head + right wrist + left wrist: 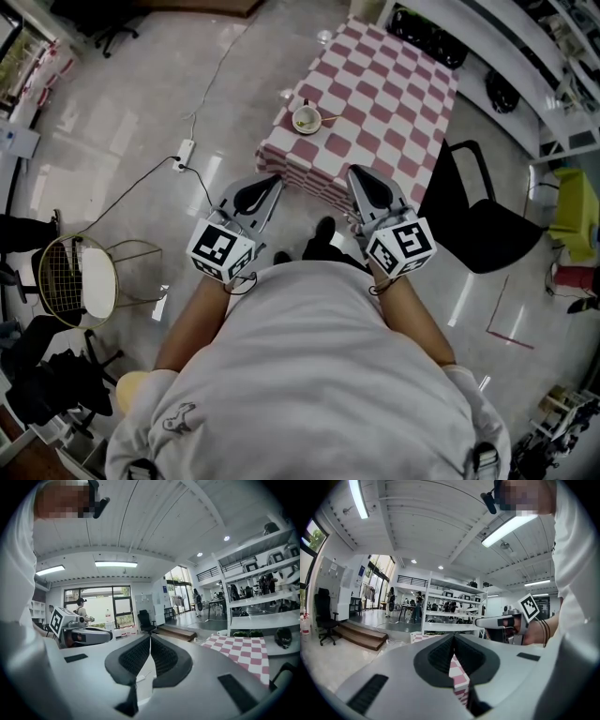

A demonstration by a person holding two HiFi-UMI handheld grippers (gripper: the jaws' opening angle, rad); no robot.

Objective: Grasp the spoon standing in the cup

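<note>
Spoon (328, 118) in a cream cup (305, 120) near the edge of the red-checked table (394, 84), well apart from both grippers.
Its pale handle juts over the rim; its bowl end is too small to make out. Left gripper (274, 179) and right gripper (353, 172) are held by the person's body, jaws pressed together on nothing.
</note>
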